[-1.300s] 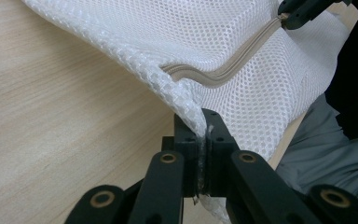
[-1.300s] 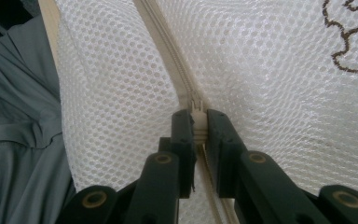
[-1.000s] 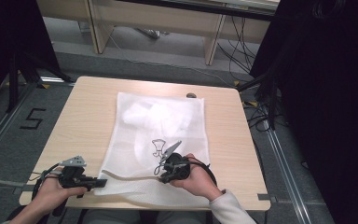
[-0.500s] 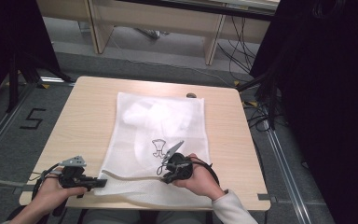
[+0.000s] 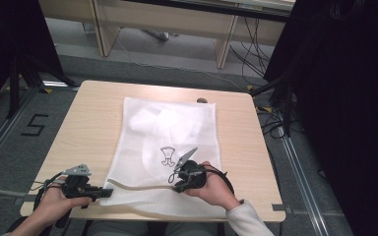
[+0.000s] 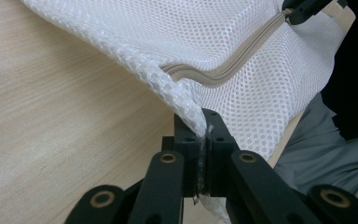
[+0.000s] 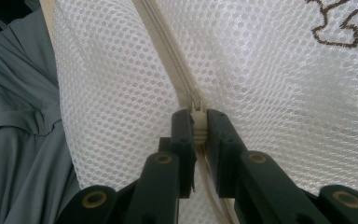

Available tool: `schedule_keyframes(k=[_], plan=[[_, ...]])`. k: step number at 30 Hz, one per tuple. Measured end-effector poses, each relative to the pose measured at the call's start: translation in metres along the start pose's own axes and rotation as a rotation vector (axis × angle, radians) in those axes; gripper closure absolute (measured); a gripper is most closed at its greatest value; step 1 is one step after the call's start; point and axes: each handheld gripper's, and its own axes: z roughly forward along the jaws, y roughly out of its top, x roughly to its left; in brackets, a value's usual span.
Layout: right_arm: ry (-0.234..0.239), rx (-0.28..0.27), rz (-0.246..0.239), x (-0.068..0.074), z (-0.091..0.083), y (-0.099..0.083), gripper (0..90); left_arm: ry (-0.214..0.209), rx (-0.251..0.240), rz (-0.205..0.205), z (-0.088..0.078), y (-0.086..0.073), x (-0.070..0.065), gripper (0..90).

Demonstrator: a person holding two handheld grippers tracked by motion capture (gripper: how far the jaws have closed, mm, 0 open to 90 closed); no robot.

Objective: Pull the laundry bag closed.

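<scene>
The white mesh laundry bag (image 5: pixel 170 147) lies flat along the bench's (image 5: pixel 88 123) near edge, light, limp and apt to bunch. Left gripper (image 6: pixel 200 135) is clamped on its near-left corner; right gripper (image 7: pixel 196 122) pinches the zipper pull (image 7: pixel 196 108), the sensible hold. Nothing obstructs.

The right gripper (image 7: pixel 198 123) clamps the small beige zipper pull (image 7: pixel 197 108) of a white mesh laundry bag (image 7: pixel 261 84), grey clothing (image 7: pixel 18 116) at left.

even, soft overhead light on the table (image 5: pixel 93 123); dark surroundings; gripper views sharp on mesh, blurred up close.
</scene>
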Motion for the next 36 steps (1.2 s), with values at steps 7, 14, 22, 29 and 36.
schedule_keyframes(k=[7,14,22,29,36], plan=[[-0.010,0.001,-0.003,-0.001,-0.003,-0.002,82.2,-0.001,-0.003,-0.001,0.000,0.000,0.000,85.7],[-0.018,0.009,0.018,-0.002,-0.006,-0.005,82.2,0.002,-0.001,0.002,0.000,0.000,0.000,85.7],[-0.012,0.002,0.011,-0.004,-0.009,-0.009,82.2,0.002,0.000,0.001,0.000,0.000,0.000,85.6],[-0.024,0.008,0.022,-0.005,-0.011,-0.015,82.3,0.003,0.002,0.003,0.000,0.000,0.000,85.7],[-0.027,0.004,0.027,-0.005,-0.012,-0.019,82.2,-0.001,0.003,-0.001,0.001,0.000,0.000,85.6]])
